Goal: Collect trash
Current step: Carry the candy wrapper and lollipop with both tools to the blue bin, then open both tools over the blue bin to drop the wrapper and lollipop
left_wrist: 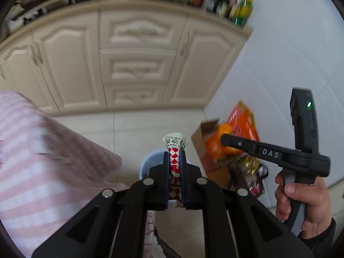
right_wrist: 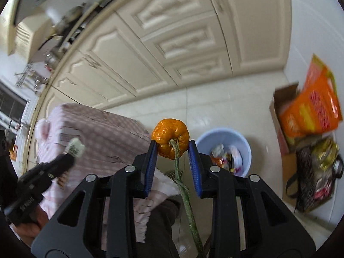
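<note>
I am over a pale tiled floor [right_wrist: 215,107] in a kitchen, facing cream cabinets [left_wrist: 137,64] with carved drawer fronts and a cluttered worktop above them; a white wall [left_wrist: 290,53] closes the right side.

My left claw [left_wrist: 174,152] is clamped on a red-and-white wrapper [left_wrist: 175,163] whose printed end sticks out past the tips. In that view the wrapper sits in front of the rim of the light blue bin [right_wrist: 223,148], though I cannot tell whether it is over the opening. My right claw [right_wrist: 172,146] grips a small orange fruit [right_wrist: 170,137] between its blue pads, the green stem [right_wrist: 182,191] trailing down between the fingers. The fruit hangs just left of the bin, which already holds crumpled wrappers.

A pink checked cloth [right_wrist: 103,137] covers a bulky shape on the left, close beside both claws. Against the wall to the right stand an open cardboard box [right_wrist: 283,111] with an orange package [right_wrist: 311,111] and, nearer, a dark bag [right_wrist: 314,172] stuffed with shiny packets.
</note>
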A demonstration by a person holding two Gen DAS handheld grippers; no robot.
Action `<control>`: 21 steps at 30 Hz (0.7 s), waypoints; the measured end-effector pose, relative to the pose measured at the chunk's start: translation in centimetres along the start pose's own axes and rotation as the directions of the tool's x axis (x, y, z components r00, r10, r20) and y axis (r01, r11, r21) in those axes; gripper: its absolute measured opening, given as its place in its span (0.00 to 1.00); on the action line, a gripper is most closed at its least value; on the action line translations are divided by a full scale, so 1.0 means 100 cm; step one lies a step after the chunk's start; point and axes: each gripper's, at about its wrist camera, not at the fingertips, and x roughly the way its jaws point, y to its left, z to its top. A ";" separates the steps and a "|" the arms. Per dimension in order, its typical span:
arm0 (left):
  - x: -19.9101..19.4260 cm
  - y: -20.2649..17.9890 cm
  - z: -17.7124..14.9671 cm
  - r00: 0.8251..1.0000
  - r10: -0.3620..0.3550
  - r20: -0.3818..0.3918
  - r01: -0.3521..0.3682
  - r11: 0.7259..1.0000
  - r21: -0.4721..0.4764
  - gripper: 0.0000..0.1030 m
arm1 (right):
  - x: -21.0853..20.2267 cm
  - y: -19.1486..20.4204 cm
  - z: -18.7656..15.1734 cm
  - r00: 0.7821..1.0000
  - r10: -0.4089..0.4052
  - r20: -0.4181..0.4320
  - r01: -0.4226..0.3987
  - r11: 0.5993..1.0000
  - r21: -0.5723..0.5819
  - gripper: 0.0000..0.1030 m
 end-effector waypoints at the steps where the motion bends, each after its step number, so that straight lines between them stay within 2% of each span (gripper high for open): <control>1: 0.014 -0.002 0.000 1.000 0.001 -0.029 -0.001 1.000 0.001 0.08 | 0.010 -0.007 0.000 1.000 0.004 -0.027 -0.003 1.000 0.024 0.28; 7: 0.099 -0.006 0.006 0.980 0.005 -0.199 -0.006 1.000 -0.006 0.08 | 0.059 -0.040 0.013 0.991 0.055 -0.124 -0.035 0.988 0.153 0.32; 9: 0.124 -0.002 0.008 0.967 -0.004 -0.256 0.000 1.000 -0.017 0.11 | 0.065 -0.049 0.017 0.989 0.076 -0.126 -0.050 0.980 0.194 0.69; 10: 0.131 0.000 0.008 0.963 -0.004 -0.269 -0.003 1.000 -0.022 0.11 | 0.066 -0.053 0.020 0.990 0.075 -0.123 -0.047 0.976 0.212 0.70; 11: 0.141 0.003 0.009 0.958 -0.011 -0.286 0.001 0.999 -0.034 0.21 | 0.066 -0.055 0.021 0.990 0.070 -0.123 -0.042 0.975 0.220 0.70; 12: 0.148 0.006 0.010 0.952 -0.021 -0.305 0.006 0.999 -0.052 0.42 | 0.066 -0.057 0.022 0.991 0.068 -0.115 -0.041 0.974 0.223 0.70; 14: 0.152 0.011 0.013 0.952 0.003 -0.306 -0.024 0.998 -0.065 0.73 | 0.060 -0.058 0.023 0.994 0.058 -0.096 -0.035 0.975 0.221 0.71; 17: 0.143 0.009 0.016 0.963 0.018 -0.267 -0.032 0.998 -0.045 0.81 | 0.051 -0.055 0.020 0.996 0.050 -0.071 -0.034 0.977 0.210 0.73; 21: 0.124 0.003 0.021 0.974 0.035 -0.224 -0.041 0.999 -0.026 0.81 | 0.038 -0.050 0.019 0.998 0.043 -0.036 -0.035 0.979 0.203 0.79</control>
